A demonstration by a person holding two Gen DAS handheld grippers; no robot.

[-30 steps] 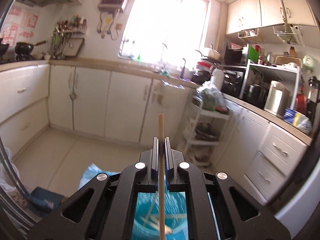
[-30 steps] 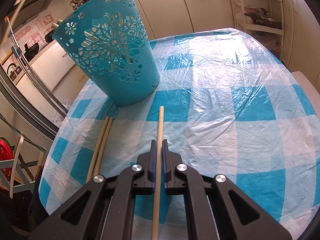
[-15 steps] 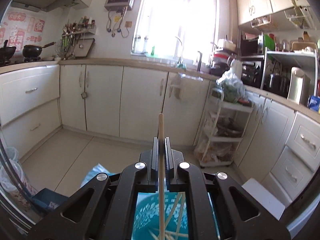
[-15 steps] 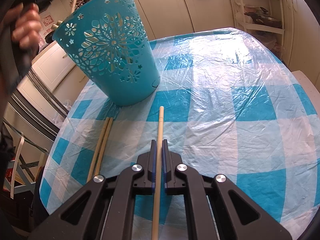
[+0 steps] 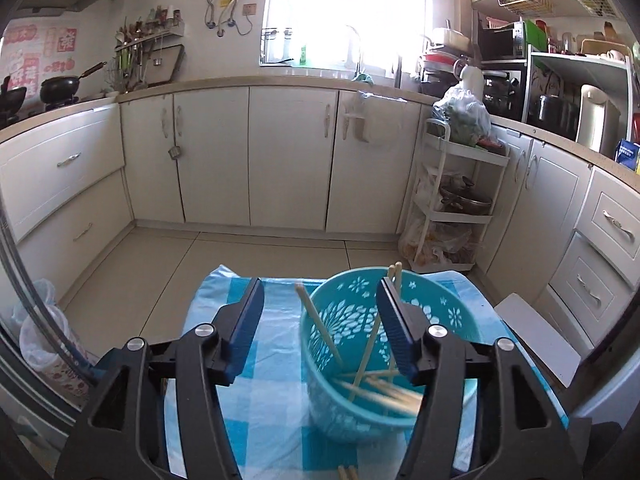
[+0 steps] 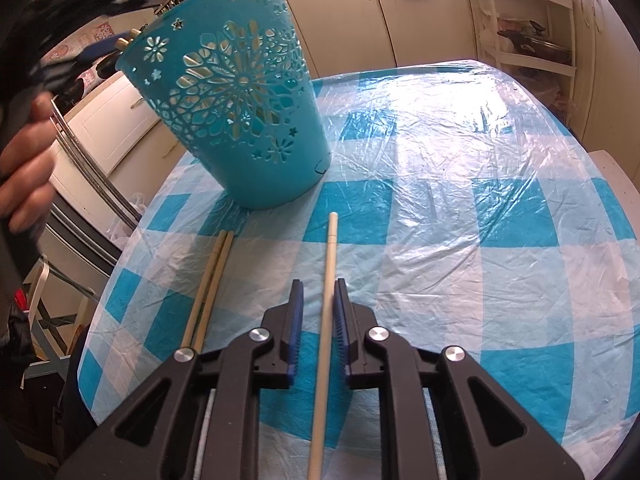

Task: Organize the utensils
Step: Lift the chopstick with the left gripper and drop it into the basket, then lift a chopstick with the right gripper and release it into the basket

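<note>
While the left tongs [image 5: 320, 316] gape above the basket [image 5: 390, 354], the right tongs [image 6: 319, 312] loosely straddle, perhaps untouching, one chopstick [image 6: 325, 320].

White cabinets [image 5: 288, 160], a wheeled shelf rack [image 5: 452, 196], a black wok [image 5: 60, 88]

Teal basket [image 6: 240, 92] with flower cutouts, blue-and-white checked tablecloth [image 6: 440, 208], pale tan chopsticks [image 6: 326, 320], cream cabinets [image 5: 256, 156] at 12 o'clock.

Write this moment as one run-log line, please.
left gripper: open above blue basket | chopsticks in basket | right gripper: slightly open around single chopstick | chopstick pair on table
</note>
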